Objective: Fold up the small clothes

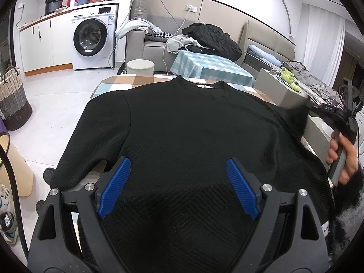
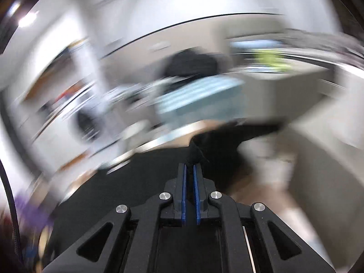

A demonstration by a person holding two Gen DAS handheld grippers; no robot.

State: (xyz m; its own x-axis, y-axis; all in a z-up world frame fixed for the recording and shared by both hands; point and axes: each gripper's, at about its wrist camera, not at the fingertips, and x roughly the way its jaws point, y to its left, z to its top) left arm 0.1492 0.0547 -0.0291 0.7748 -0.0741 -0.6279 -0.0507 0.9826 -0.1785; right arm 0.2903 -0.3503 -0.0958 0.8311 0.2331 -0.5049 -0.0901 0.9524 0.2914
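Lying flat across a checked tablecloth [image 1: 127, 79], a black sweater [image 1: 193, 132] faces the left camera with its neck and white label at the far edge and its hem nearest the lens. The left gripper [image 1: 178, 166] hangs over the lower body of the sweater with its blue pads [image 1: 116, 186] spread wide — nothing sits between them and they press on no cloth.

At the right edge of that view a hand [image 1: 341, 157] holds the right gripper's handle, and the sweater's sleeve on that side is pulled up off the table, blurred.

The right wrist view is smeared all over, yet the right gripper [image 2: 190, 166] itself is sharp — its two blue pads stand almost together, pinching a small tuft of black sweater cloth [image 2: 194, 153] at their tips. More of the black cloth trails beyond the tips.

Behind the table stand a washing machine [image 1: 93, 38], a sofa [image 1: 147, 43] heaped with clothes, and a woven basket [image 1: 11, 97].
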